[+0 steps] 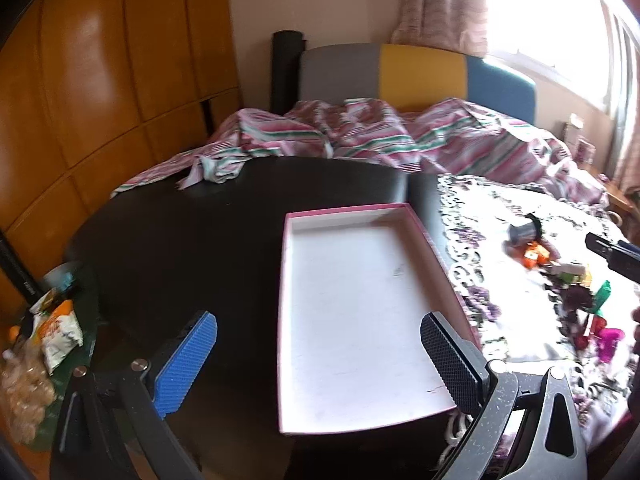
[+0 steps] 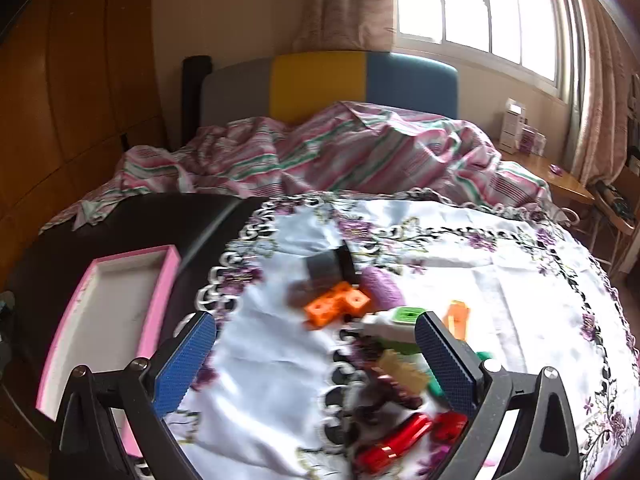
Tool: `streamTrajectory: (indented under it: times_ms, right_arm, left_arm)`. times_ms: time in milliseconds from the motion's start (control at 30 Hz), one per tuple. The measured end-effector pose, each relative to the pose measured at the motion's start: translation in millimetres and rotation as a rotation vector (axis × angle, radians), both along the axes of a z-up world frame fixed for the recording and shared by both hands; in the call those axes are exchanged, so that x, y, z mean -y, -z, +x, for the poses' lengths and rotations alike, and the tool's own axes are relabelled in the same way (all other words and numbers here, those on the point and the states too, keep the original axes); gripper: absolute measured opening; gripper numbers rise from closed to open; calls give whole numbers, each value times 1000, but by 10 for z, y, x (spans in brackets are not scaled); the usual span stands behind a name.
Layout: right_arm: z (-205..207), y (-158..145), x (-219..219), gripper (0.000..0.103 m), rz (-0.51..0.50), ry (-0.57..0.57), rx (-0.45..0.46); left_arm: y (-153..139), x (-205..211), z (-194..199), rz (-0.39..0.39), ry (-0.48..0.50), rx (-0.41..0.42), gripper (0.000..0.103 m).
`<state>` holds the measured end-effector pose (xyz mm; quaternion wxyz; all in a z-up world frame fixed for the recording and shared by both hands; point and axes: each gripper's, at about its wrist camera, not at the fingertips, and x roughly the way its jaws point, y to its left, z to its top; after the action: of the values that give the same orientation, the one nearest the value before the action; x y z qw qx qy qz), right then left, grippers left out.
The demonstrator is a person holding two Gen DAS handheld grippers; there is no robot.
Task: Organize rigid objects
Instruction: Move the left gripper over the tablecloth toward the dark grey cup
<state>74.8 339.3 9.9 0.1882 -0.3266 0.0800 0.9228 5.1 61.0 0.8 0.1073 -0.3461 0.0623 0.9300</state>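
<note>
my left gripper [image 1: 318,364] hangs over the near end of the tray [image 1: 288,320], jaws spread as wide as they go with nothing between them. the tray has a pink rim and a bare white floor, and it sits on the dark table [image 1: 180,240]. my right gripper [image 2: 316,364] is spread just as wide and empty, angled down over the pile of toys on the flowered cloth [image 2: 500,280].

from the right wrist view the pile runs from about 12 o'clock down to 5 o'clock of my jaws. an orange block [image 2: 336,304] with holes lies at 12, and a grey roll [image 2: 326,266] sits just beyond it. a purple piece [image 2: 382,288] is at 1, a green and white piece [image 2: 394,326] lies close to my right pad, a tan piece [image 2: 404,372] sits nearer in, and a red piece [image 2: 400,438] is at 5. the tray sits far out at 9 o'clock, well apart from the pile.

i judge nothing is sorted yet. the toys touch and overlap, so closing on one could catch a neighbour or flick it off the cloth. the picture is smeared, so edges are hard to place and my pads could land off-centre. the cloth looks loose and slippery, and a pad dragging on it could bunch it and shift the whole heap. the tray's low rim could snag a carried piece on the way in.
</note>
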Motion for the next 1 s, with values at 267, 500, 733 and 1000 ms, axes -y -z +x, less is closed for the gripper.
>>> streamTrajectory:
  times_ms: [267, 500, 733, 1000]
  right_arm:
    - [221, 123, -806, 102, -134, 199, -58]
    - [576, 120, -1285, 102, -349, 371, -181]
    - [595, 118, -1304, 102, -388, 377, -183]
    - [555, 105, -1276, 102, -405, 340, -191]
  left_arm:
    - [-28, -484, -95, 49, 192, 68, 103]
    - [-18, -1249, -136, 21, 389, 99, 103]
    - [135, -2022, -327, -39, 518, 152, 101]
    - [243, -2800, -854, -88, 585, 192, 97]
